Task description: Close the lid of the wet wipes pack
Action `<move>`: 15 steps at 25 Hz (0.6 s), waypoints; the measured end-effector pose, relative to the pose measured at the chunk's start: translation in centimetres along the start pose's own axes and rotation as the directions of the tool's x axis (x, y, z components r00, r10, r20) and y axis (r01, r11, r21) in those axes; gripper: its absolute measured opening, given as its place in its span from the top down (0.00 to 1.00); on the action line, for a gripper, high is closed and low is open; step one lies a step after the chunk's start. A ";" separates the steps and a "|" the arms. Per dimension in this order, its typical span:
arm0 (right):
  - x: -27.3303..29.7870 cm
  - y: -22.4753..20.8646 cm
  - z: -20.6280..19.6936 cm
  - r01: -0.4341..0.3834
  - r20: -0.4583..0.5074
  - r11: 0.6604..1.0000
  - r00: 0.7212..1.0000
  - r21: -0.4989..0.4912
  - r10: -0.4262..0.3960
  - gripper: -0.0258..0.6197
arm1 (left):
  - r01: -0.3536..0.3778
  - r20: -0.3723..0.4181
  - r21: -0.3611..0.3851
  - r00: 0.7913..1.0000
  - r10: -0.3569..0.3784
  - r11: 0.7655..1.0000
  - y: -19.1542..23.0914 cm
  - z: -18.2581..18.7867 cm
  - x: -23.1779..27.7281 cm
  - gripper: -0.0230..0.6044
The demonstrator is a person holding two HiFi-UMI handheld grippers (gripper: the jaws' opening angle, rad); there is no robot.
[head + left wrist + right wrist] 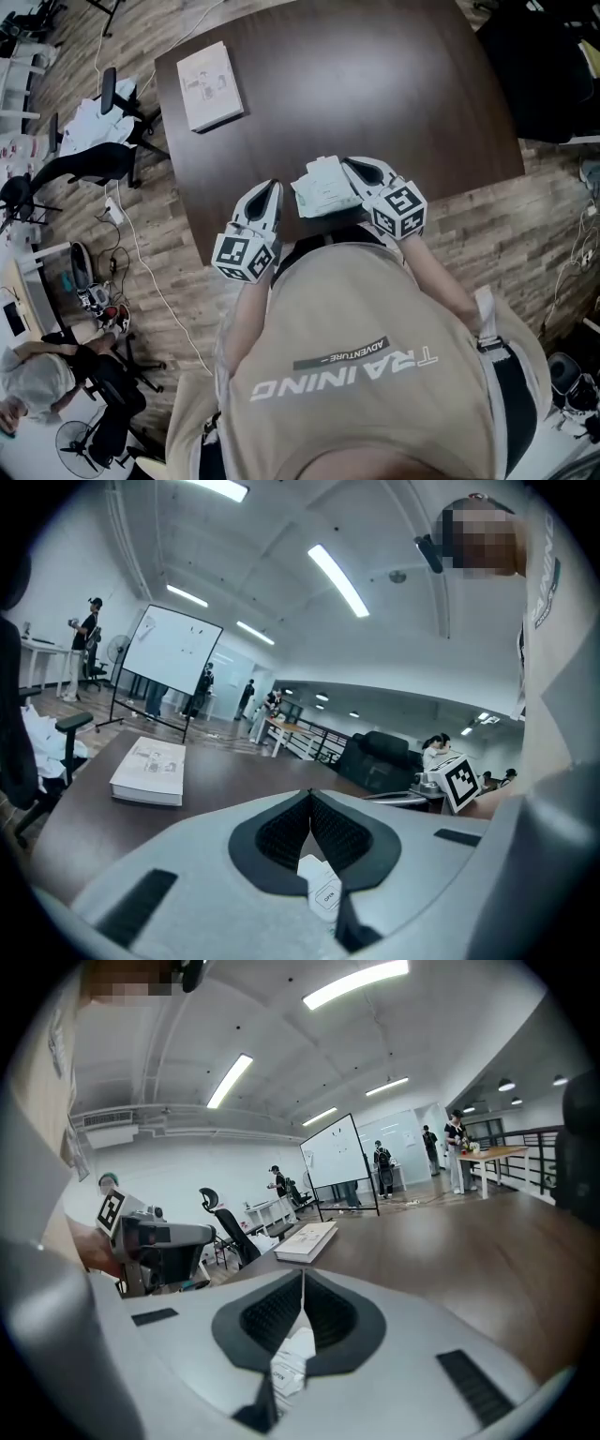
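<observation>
Find the wet wipes pack (326, 187) at 6 o'clock on the bench (375, 84), left gripper (271, 190) at its 9, right gripper (354, 169) at its 3, fingers (281, 834) of both clenched on nothing. Pin one end; press the lid (325, 172) flat, sweeping along its seal.

One left hand-held gripper (271, 188), one right hand-held gripper (350, 165); one wet wipes pack (323, 188); one book (210, 86); one table (375, 84).
</observation>
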State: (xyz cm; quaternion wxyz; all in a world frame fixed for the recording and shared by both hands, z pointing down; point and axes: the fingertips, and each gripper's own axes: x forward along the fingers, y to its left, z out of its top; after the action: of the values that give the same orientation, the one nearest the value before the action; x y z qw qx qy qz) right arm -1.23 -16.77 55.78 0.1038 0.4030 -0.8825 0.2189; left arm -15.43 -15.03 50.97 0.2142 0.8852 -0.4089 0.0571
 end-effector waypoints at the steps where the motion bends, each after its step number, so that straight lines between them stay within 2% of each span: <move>1: 0.1 0.0 0.0 0.010 -0.007 1.000 1.000 -0.004 -0.010 0.94 | 0.022 -0.001 0.009 1.000 -0.022 1.000 0.0 -0.1 0.1 0.95; 6: 0.9 -0.2 0.7 0.083 -0.028 0.996 0.996 -0.011 -0.084 0.94 | 0.112 -0.036 0.043 0.993 -0.110 0.993 0.3 -1.2 0.2 0.95; 10: 2.1 1.0 1.4 0.073 -0.047 0.994 0.996 -0.086 -0.078 0.94 | 0.118 -0.036 0.015 0.992 -0.117 0.993 1.8 -2.1 0.1 0.95; 12: 2.3 1.0 0.8 0.070 -0.075 0.994 0.994 -0.080 -0.076 0.93 | 0.120 -0.033 -0.013 0.992 -0.121 0.993 2.0 -2.7 0.1 0.95; 15: 2.7 0.6 0.3 0.065 -0.113 0.996 0.991 -0.053 -0.071 0.93 | 0.128 -0.027 -0.014 0.991 -0.128 0.992 2.0 -2.4 0.3 0.95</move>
State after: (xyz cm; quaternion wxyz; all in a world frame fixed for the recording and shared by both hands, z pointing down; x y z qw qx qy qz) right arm -3.41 -18.39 56.32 0.1716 0.4171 -0.8659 0.2164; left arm -16.57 -15.32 53.91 0.2285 0.9075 -0.3484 0.0531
